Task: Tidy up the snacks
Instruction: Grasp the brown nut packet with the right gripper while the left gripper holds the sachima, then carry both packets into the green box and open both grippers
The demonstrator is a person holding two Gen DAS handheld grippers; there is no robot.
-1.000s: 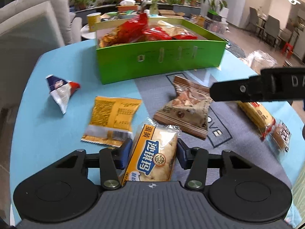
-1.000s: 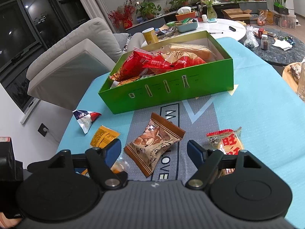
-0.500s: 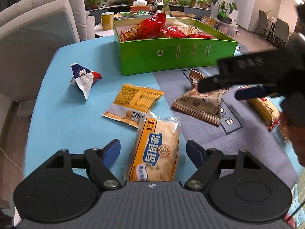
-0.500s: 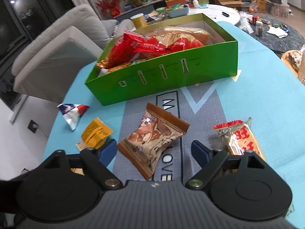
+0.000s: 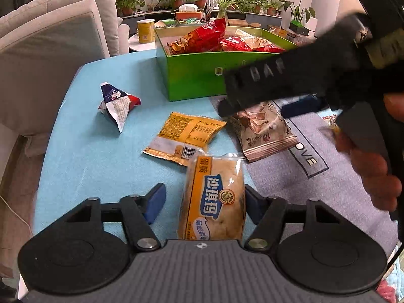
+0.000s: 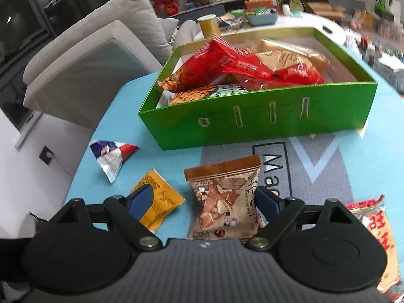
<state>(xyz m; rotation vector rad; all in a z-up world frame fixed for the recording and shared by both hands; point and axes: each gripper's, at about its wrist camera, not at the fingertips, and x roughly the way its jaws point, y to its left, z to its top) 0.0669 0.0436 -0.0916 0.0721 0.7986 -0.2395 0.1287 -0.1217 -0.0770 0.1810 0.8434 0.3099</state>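
Table surface [image 5: 96,156] covered in light blue cloth with a grey printed panel bearing lettering. Grey upholstered sofa [image 6: 101,48] stands just beside the table's far left edge. Behind the table, a round white side table [image 6: 333,31] carries a yellow cylindrical canister [image 5: 146,30], a blue dish [image 6: 261,19] and an orange tissue box [image 6: 257,3]. A row of potted plants [image 5: 227,0] lines a dark low cabinet along the back wall. Wall socket [image 6: 46,154] visible low on the white wall.
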